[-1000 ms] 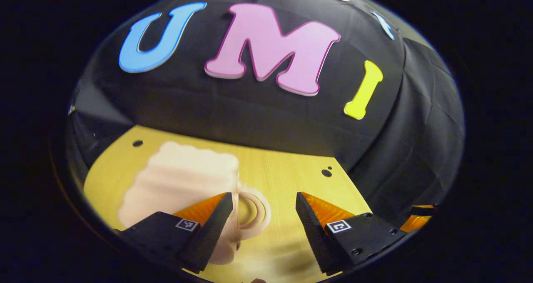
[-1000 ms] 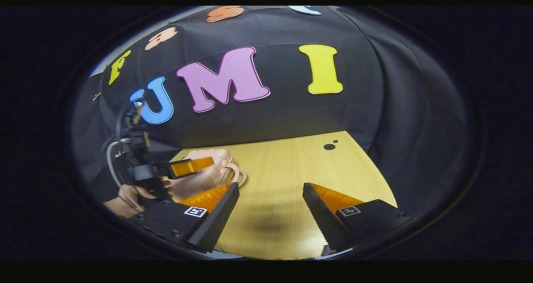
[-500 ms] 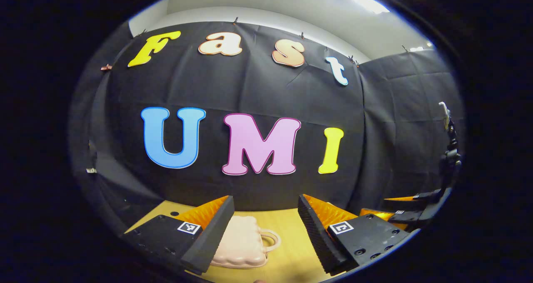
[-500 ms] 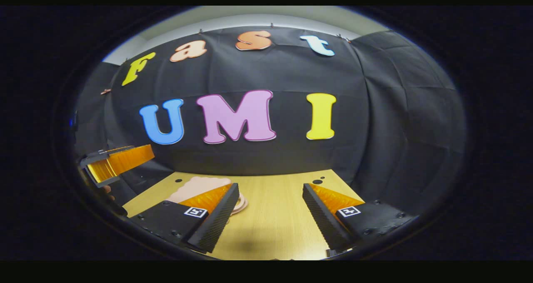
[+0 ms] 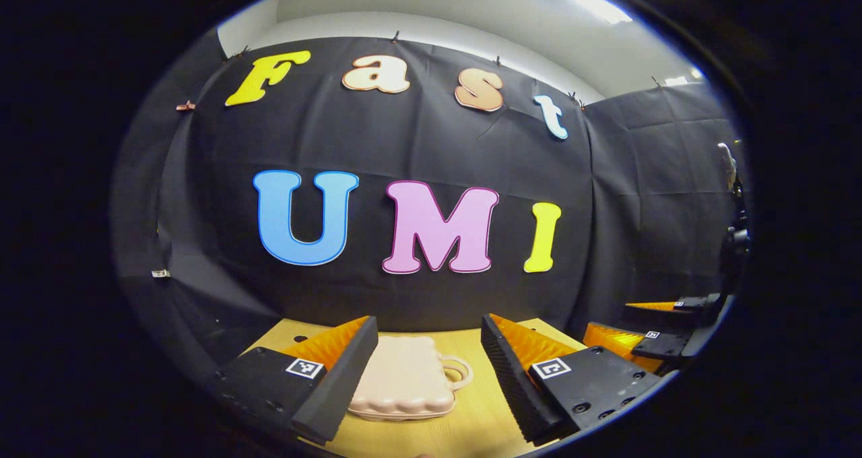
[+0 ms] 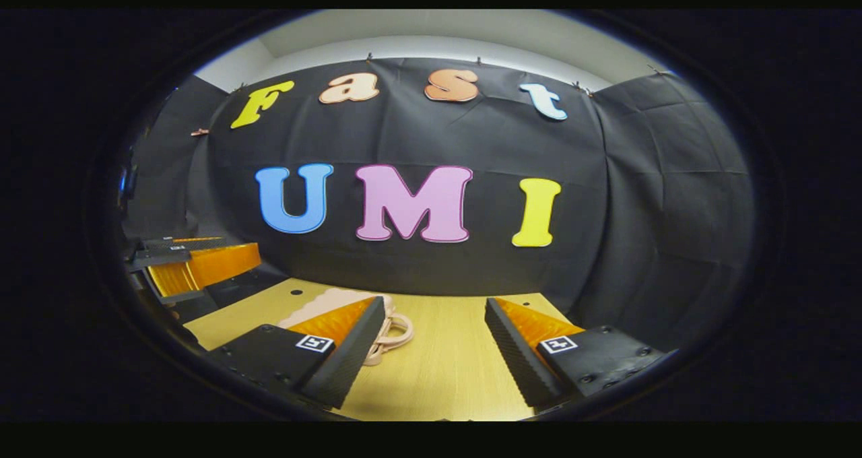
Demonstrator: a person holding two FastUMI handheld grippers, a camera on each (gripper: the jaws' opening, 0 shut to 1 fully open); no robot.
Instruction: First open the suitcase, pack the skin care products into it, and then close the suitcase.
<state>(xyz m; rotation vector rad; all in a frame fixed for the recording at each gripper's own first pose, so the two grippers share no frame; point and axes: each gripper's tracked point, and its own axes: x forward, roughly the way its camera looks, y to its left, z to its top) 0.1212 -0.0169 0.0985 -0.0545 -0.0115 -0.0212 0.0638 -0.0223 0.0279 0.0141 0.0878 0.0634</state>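
Note:
A small pink suitcase (image 5: 404, 380) lies flat on the wooden table (image 5: 471, 417) with its lid down and its looped handle (image 5: 461, 370) pointing right. My left gripper (image 5: 427, 323) hovers open in front of it, fingers apart and holding nothing, with the case seen low between them. In the right gripper view the suitcase (image 6: 323, 303) sits partly behind the near finger, its handle (image 6: 394, 326) poking out. My right gripper (image 6: 434, 303) is open and empty over bare table (image 6: 444, 364). Each gripper shows at the edge of the other's view: right gripper (image 5: 646, 326), left gripper (image 6: 195, 263).
Black cloth walls close the booth behind and to both sides of the table. Small dark holes mark the tabletop near its far edge (image 6: 296, 291). Bare wood lies to the right of the suitcase.
Both grippers have drawn back from the table and tipped up to level. The suitcase, close under the left gripper a second ago, now sits farther off and lower in both views.

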